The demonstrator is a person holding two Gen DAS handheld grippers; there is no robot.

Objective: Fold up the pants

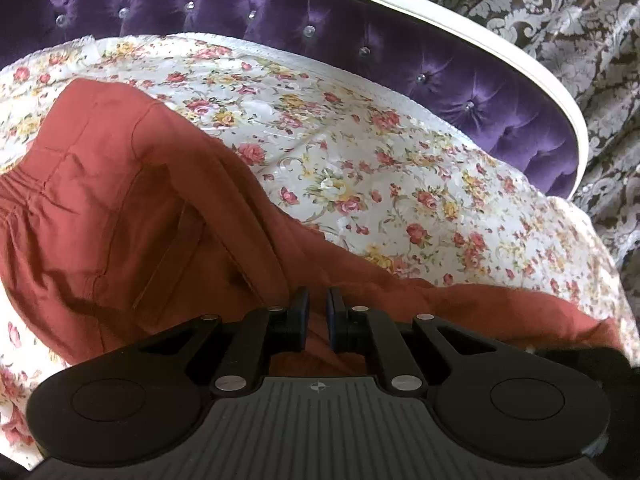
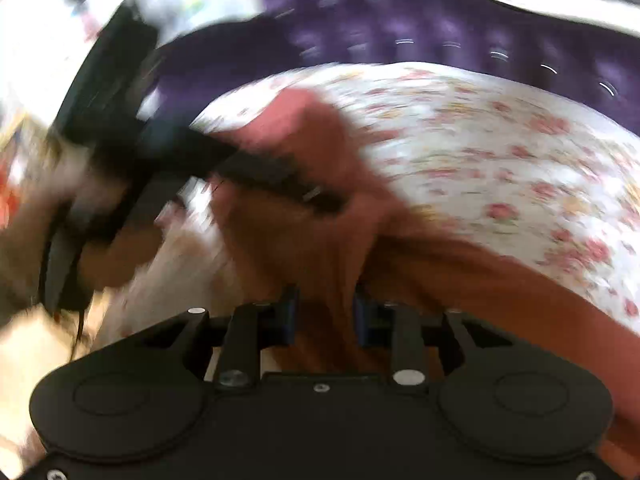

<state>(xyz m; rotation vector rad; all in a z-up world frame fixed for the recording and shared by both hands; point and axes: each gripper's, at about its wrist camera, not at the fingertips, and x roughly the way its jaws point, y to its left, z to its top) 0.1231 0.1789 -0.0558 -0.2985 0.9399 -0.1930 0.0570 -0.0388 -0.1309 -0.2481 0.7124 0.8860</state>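
Purple tufted headboard (image 1: 360, 36) at the back, floral bedspread (image 1: 400, 168) across the bed, and on it the rust-red pants (image 1: 120, 200) are the whole game.

Left tool (image 1: 318, 308) first: its jaws are pinched nearly together on a fold of the red cloth, and the fabric bunches right under and between the pads, so that one is holding the pants. From this tool the garment runs away up and to the left, gathered waistband (image 1: 16, 196) at the far left end, a pocket seam in between; a second stretch of red cloth trails off to the tool's right along the bed's near edge.

Right tool (image 2: 325, 312) now, in a badly blurred view: jaws stand part-way apart, with a ridge of red fabric rising between them, and I can't see the pads pressing on it. Looks released, or very nearly.

Up and to the left of the right tool sits the left tool (image 2: 280, 184), dark and smeared, on the same cloth.

So the pants' long axis runs left-to-right across both tools, and the left tool is the one nearer the waistband. Any coming fold, I'd judge, pivots on that left-hand grip.
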